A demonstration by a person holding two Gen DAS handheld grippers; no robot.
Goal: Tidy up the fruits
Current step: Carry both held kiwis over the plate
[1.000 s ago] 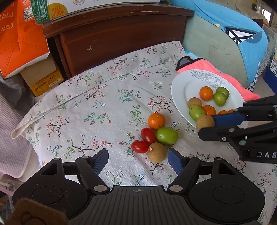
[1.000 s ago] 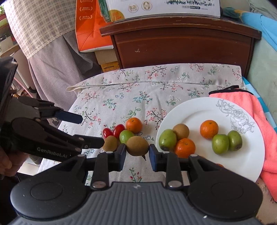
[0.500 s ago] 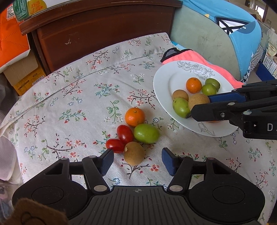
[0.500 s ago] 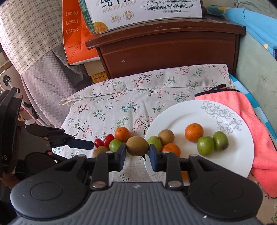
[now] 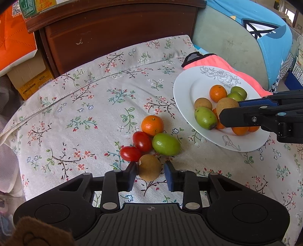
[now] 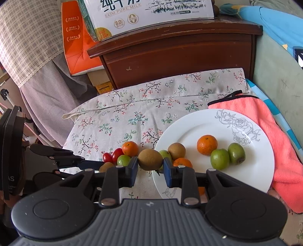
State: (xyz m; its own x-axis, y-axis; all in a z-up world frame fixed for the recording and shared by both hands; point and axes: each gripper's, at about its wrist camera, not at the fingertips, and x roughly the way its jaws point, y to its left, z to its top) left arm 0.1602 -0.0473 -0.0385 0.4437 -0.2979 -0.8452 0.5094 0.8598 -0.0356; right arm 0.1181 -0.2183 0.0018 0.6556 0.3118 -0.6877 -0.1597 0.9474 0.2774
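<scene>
A white plate (image 5: 184, 89) (image 6: 261, 170) holds several fruits: oranges, green fruits and a kiwi. My right gripper (image 6: 149, 166) is shut on a brown kiwi (image 6: 150, 159) (image 5: 226, 106) and holds it above the plate's near rim. On the floral cloth lie an orange (image 5: 152, 125), two red tomatoes (image 5: 142, 141), a green fruit (image 5: 166, 144) and a brown kiwi (image 5: 149, 167). My left gripper (image 5: 150, 176) has its fingers on both sides of that kiwi; the left finger touches it, and a small gap shows at the right finger.
A pink towel (image 6: 269, 121) lies under the plate's far side. A dark wooden cabinet (image 6: 180, 54) stands behind the table, with a milk carton box (image 6: 147, 15) on top. An orange box (image 5: 13, 37) stands at the left.
My left gripper has moved forward and narrowed around the brown kiwi on the cloth. My right gripper has carried its kiwi further over the plate.
</scene>
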